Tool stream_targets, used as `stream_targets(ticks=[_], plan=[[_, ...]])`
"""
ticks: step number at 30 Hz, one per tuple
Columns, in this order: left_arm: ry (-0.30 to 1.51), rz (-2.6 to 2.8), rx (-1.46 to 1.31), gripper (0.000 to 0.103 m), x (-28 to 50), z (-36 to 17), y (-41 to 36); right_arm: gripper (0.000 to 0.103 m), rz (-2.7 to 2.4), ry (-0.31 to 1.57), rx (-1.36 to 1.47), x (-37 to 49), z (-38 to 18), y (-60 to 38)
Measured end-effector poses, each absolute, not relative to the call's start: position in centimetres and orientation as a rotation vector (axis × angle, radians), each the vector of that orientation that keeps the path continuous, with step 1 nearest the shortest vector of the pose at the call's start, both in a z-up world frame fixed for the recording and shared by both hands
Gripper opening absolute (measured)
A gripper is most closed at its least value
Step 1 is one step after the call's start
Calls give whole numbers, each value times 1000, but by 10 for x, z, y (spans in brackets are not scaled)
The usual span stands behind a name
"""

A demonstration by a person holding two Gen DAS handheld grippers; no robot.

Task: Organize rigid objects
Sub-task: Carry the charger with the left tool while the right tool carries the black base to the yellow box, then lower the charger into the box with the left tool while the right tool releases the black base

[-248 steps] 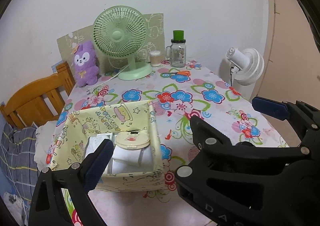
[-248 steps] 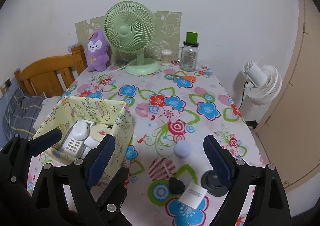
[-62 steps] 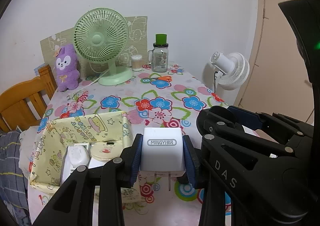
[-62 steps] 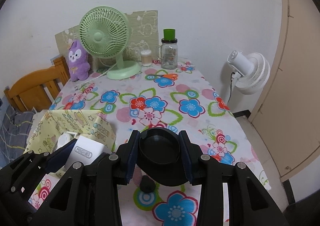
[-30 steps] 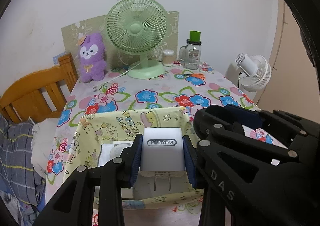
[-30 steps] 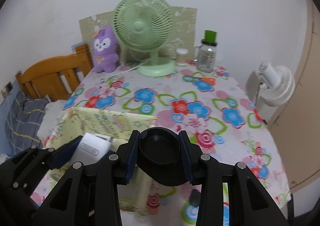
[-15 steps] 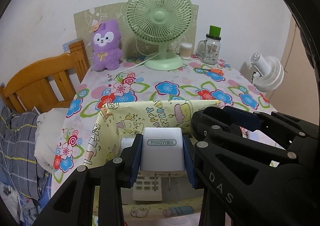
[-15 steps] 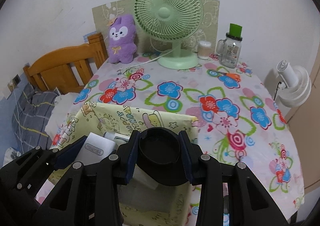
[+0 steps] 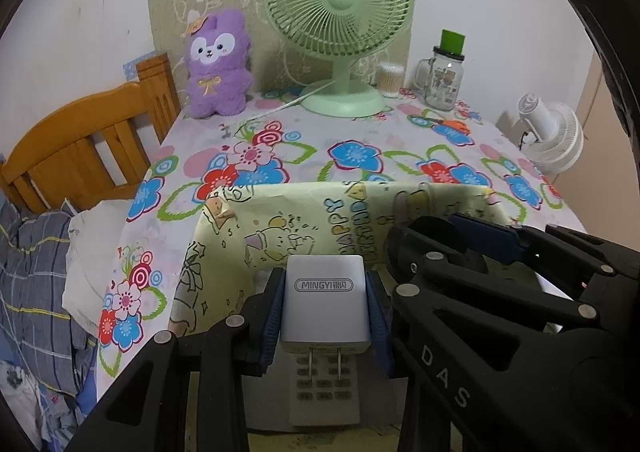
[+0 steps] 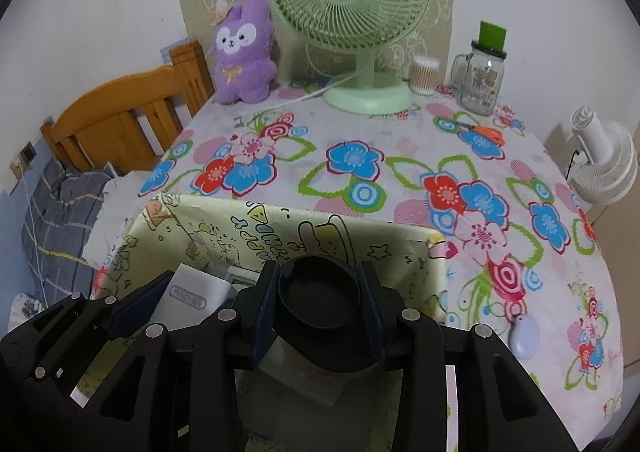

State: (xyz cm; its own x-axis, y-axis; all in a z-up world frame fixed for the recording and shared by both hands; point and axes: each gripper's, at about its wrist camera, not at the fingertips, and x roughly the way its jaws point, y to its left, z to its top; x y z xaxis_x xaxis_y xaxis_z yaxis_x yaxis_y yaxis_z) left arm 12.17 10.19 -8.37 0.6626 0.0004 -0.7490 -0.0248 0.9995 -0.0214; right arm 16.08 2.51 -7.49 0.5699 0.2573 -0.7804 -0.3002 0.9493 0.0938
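Over the near box (image 9: 280, 228), my left gripper (image 9: 325, 310) clamps the light, stiff charger (image 9: 325, 302) by its smooth flat sides, my right gripper (image 10: 319, 302) clamps the hard black holder (image 10: 320, 304).

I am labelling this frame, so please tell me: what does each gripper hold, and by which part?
The left gripper holds a white MINGYI charger by its two side faces, prongs down. The right gripper holds a black round dish by opposite sides of its rim.

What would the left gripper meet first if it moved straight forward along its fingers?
Probably the far inner wall of the yellow cartoon-print box, straight beyond the held white charger in the left gripper; depth is uncertain.
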Motion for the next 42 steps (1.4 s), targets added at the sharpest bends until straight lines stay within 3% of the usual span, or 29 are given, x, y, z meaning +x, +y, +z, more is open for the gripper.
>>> stream_targets(ticks=[11, 15, 16, 18, 38, 42], plan=[[848, 20, -29, 41, 124, -87, 103, 45, 312, 960, -28, 167, -82, 26], [845, 23, -33, 50, 120, -85, 102, 66, 326, 951, -22, 165, -80, 26], [842, 41, -23, 59, 119, -84, 102, 66, 324, 945, -18, 164, -79, 25], [827, 71, 3, 64, 116, -82, 100, 66, 315, 937, -27, 162, -78, 24], [797, 81, 8, 75, 89, -59, 83, 70, 284, 857, -95, 130, -51, 7], [787, 47, -1, 85, 83, -55, 75, 87, 297, 843, -85, 124, -46, -2]])
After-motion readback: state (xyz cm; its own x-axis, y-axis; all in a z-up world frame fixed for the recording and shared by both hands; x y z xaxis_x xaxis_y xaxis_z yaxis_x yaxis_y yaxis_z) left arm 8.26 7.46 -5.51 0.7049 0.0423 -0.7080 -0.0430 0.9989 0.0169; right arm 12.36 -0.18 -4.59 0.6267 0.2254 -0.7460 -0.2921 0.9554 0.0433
